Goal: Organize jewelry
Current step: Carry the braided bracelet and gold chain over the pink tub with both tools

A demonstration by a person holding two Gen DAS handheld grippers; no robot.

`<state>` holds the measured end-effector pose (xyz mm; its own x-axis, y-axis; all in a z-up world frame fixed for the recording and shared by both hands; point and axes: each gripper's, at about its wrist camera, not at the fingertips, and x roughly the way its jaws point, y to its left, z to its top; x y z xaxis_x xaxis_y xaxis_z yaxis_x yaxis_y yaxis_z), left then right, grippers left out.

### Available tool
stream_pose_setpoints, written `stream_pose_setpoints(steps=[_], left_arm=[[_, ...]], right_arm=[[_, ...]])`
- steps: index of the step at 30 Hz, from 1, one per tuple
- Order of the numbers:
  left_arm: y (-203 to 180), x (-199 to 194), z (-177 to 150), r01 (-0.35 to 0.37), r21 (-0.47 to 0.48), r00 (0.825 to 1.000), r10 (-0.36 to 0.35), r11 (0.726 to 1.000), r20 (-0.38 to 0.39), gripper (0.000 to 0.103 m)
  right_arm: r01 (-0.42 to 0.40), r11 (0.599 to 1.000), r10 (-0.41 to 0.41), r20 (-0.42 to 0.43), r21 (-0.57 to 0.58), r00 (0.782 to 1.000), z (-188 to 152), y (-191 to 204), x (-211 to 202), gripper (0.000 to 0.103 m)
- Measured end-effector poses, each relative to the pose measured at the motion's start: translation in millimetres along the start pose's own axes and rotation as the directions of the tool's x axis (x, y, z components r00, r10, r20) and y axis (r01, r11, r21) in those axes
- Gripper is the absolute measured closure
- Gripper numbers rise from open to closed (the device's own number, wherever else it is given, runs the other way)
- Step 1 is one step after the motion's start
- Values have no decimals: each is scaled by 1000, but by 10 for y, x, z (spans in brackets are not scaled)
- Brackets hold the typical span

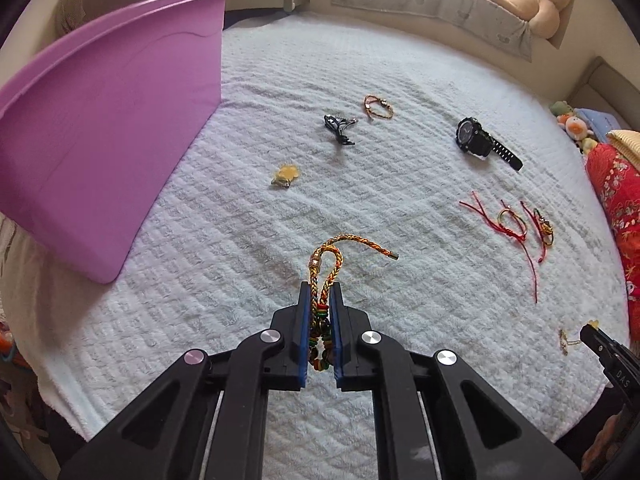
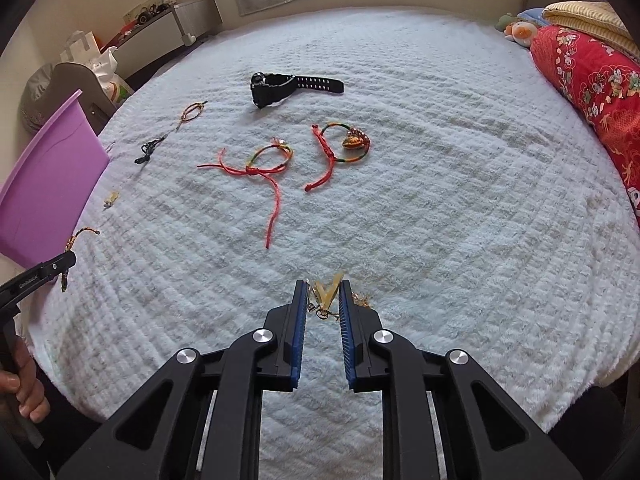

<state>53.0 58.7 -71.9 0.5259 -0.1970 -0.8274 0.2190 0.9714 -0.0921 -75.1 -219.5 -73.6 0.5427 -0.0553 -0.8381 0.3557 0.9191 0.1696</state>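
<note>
White blanket [image 1: 400,184], L tongs [image 1: 320,292] gripping braided bracelet [image 1: 340,248], R tongs [image 2: 323,292] gripping pendant [image 2: 329,294]

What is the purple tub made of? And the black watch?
The tub looks like plastic: smooth, one even purple, with a soft sheen and a moulded rim. The watch looks like matte rubber or resin: its strap lies flat with rows of punched holes. The case material is hard to tell.

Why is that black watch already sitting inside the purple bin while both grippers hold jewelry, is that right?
Not quite. The black watch lies on the white blanket, outside the purple bin, as the right wrist view shows. Both grippers do hold jewelry.
</note>
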Motion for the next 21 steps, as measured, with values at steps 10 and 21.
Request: stream_pose_setpoints(steps=[10, 21], left_arm=[[25, -560, 245, 25, 39, 996, -28, 999, 89, 94], [318, -1204, 722, 29, 21, 976, -33, 999, 217, 94]], right_arm=[[-65, 996, 70, 87, -62, 994, 386, 462, -394, 87], [-175, 961, 212, 168, -213, 963, 964, 1397, -743, 87]])
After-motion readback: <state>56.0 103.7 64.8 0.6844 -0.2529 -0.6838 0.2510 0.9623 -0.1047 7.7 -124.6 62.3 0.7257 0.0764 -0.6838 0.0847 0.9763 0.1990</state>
